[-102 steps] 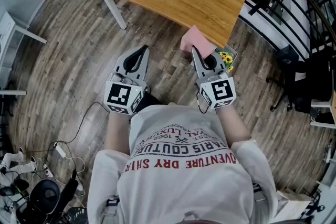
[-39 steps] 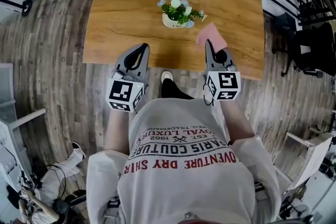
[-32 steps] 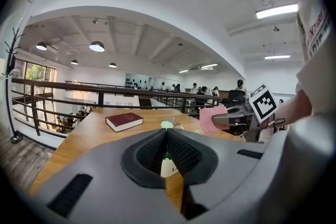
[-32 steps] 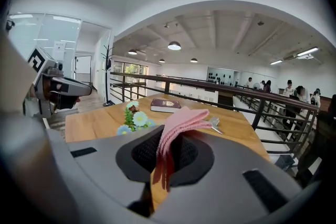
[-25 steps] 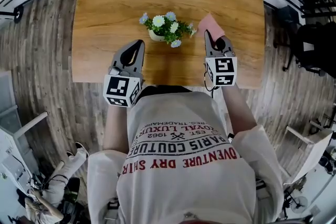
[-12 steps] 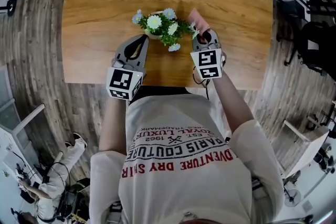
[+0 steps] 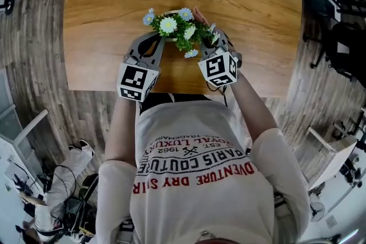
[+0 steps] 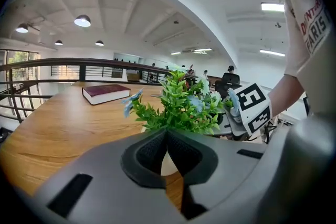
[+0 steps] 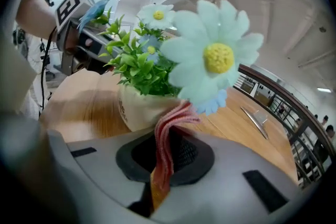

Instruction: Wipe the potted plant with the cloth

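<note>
The potted plant (image 7: pixel 178 28) stands on the wooden table (image 7: pixel 103 20): green leaves, white and blue daisies, a cream pot (image 9: pixel 139 107). My left gripper (image 7: pixel 156 37) is shut and empty, its tips just short of the foliage (image 8: pixel 181 107) on the plant's left. My right gripper (image 7: pixel 211 37) is on the plant's right side, shut on a folded pink cloth (image 9: pixel 168 149). The cloth's free end reaches up against the pot and a large daisy (image 9: pixel 210 60). A corner of the cloth (image 7: pixel 198 14) shows past the flowers in the head view.
A dark red book (image 8: pixel 105 93) lies further back on the table, and a metal clip (image 9: pixel 254 120) lies at the back right. The table's near edge runs just under both grippers. Railings and wooden floor surround the table.
Both grippers have come down and forward to the plant. The right gripper has rolled and swung left, and the cloth now sits against the flowers. The left gripper stays shut.
</note>
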`<state>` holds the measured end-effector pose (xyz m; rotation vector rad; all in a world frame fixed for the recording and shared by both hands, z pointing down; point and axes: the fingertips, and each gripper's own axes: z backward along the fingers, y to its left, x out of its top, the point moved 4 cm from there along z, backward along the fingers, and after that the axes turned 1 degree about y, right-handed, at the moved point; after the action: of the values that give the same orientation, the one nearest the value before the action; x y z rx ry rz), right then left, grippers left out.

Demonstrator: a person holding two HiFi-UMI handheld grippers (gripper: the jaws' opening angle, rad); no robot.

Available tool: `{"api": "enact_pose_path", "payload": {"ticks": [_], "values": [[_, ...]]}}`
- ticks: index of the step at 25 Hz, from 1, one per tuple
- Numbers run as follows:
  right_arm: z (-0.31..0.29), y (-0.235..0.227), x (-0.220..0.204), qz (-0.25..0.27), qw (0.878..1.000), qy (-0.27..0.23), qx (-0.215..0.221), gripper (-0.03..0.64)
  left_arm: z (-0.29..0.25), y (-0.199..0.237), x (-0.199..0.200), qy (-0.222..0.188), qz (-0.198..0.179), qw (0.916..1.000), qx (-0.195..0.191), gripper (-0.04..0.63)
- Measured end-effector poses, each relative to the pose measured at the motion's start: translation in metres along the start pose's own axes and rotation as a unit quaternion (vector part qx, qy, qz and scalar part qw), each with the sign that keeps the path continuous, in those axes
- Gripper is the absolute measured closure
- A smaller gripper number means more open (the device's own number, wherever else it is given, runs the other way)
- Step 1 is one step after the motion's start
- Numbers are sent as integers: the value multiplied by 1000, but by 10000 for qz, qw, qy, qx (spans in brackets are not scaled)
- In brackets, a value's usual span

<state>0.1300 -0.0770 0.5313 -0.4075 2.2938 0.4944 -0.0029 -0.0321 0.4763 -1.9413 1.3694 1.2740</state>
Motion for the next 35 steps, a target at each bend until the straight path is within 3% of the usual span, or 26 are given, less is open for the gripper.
{"api": "enact_pose_path", "payload": {"ticks": [6, 14, 19, 26, 35], "values": [[4, 4, -12, 132, 9998, 97, 101, 581, -8, -5, 0, 49, 45, 9999, -97, 580], [4, 38, -10, -450, 9985, 316, 46, 581, -4, 5, 0, 74, 171, 9995, -266, 580], [10, 53, -7, -823, 9961, 301, 50, 581, -6, -3, 2, 177, 7, 9988, -447, 580], [4, 76, 21, -1441, 9893, 84, 189, 581, -3, 5, 1, 124, 24, 9970, -764, 580], [-5, 101, 67, -1644, 9855, -343, 262, 581, -1, 10, 1, 124, -44, 9894, -1448, 580]]}}
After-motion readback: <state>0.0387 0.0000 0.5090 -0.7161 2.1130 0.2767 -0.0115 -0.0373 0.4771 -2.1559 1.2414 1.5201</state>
